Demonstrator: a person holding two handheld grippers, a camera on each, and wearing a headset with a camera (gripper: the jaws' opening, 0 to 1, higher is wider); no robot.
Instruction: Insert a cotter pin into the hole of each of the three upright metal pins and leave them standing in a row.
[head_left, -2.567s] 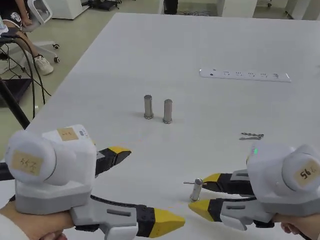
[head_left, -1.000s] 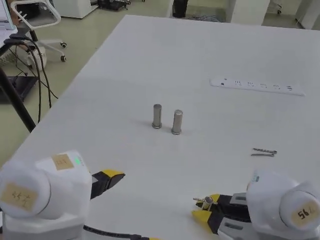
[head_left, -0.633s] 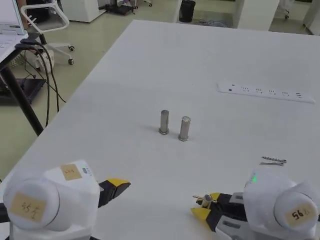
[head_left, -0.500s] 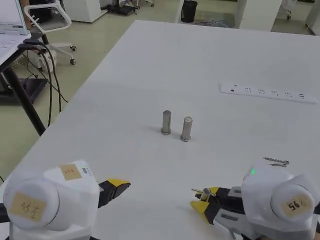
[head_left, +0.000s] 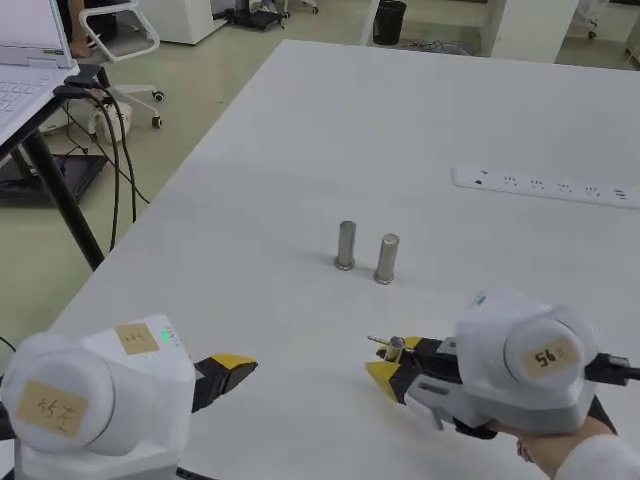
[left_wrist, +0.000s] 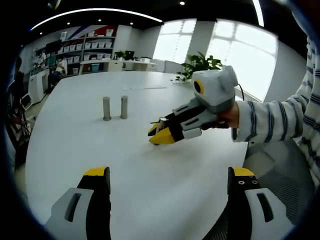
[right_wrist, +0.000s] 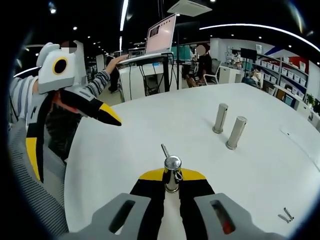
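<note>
Metal pin (right_wrist: 173, 166), cotter pin (right_wrist: 164, 150) through it, is clamped in the right gripper (right_wrist: 172, 179); left gripper (left_wrist: 168, 172) gapes wide. Set it down upright, in line beside the standing pins (head_left: 386, 258).

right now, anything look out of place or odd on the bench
Nothing damaged or tipped. One metal pin, cotter pin through it, sits clamped in the right tongs, apart from the two upright pins, so the row is incomplete.

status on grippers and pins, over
Right gripper shut on metal pin, cotter pin through it. Left gripper open, empty. Other two pins upright, bare; nothing in between.
</note>
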